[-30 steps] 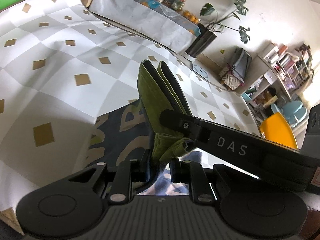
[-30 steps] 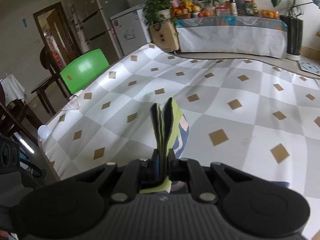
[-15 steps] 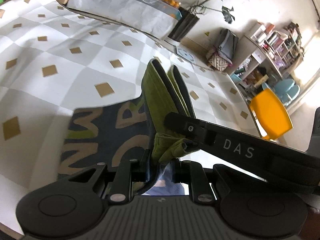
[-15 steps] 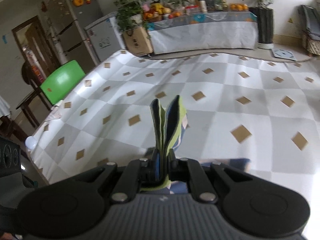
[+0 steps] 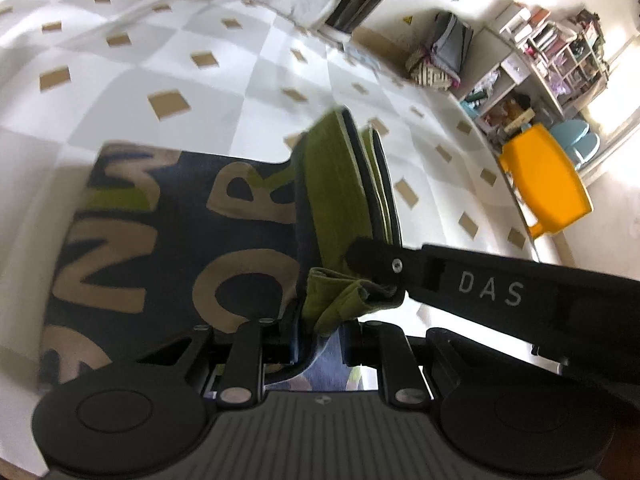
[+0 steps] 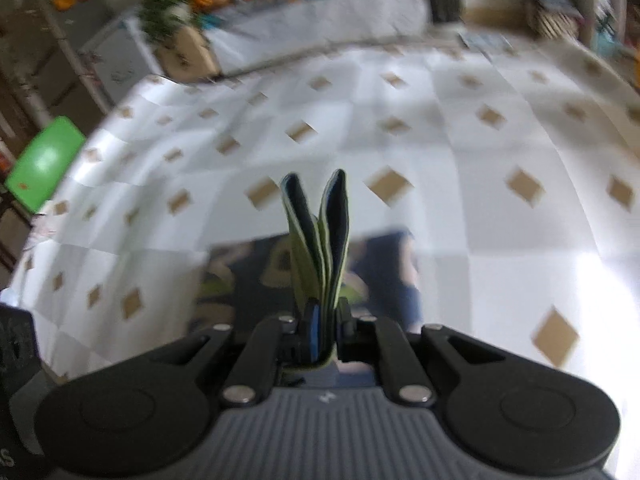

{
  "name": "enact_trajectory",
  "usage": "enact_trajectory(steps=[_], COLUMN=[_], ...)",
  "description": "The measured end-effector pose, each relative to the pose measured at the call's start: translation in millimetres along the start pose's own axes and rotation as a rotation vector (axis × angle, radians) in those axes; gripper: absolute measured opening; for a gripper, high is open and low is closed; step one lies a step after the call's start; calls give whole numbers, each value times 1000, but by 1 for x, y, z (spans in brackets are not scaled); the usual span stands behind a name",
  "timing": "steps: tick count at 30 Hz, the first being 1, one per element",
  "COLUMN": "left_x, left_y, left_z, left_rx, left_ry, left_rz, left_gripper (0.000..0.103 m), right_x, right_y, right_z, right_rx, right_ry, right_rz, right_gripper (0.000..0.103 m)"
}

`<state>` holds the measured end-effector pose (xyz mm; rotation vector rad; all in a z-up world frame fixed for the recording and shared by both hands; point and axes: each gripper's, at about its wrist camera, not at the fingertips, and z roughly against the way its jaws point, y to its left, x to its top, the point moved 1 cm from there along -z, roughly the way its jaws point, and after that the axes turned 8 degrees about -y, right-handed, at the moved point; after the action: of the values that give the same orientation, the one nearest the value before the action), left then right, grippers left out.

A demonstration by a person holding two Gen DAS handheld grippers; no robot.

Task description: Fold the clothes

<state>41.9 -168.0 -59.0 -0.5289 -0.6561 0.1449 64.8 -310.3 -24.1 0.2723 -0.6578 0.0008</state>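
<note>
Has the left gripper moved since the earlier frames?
Yes. The left gripper, shut on the garment, has sunk toward the checked tablecloth; the printed cloth now fills more of its view.

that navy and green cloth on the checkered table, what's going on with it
A person is folding a navy garment with big tan letters, using a handheld gripper in each hand. The left gripper is shut on a bunched green and navy edge. The right gripper is shut on another layered edge, and its black finger also shows in the left wrist view. The rest of the garment lies flat on the checkered table. The fold is mid-way, nothing released yet.
</note>
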Motion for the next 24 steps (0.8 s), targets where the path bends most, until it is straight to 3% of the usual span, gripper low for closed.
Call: enact_trajectory(steps=[4, 8, 14, 22, 24], left_x=[-15, -23, -23, -22, -20], left_y=[0, 1, 1, -3, 4], left_z=[-10, -10, -5, 1, 7], left_rx=[-4, -26, -66, -95, -101], left_ry=[55, 90, 105, 135, 129], left_rz=[-23, -10, 35, 32, 24], left_gripper=[19, 29, 46, 49, 56], right_x=[-12, -14, -16, -16, -17], right_y=[-19, -26, -39, -61, -64], right_z=[-11, -8, -13, -30, -35], right_rx=[-128, -192, -173, -148, -142], right_ry=[57, 24, 32, 34, 36], right_rz=[-73, -86, -204, -343, -362], right_gripper=[19, 33, 40, 49, 51])
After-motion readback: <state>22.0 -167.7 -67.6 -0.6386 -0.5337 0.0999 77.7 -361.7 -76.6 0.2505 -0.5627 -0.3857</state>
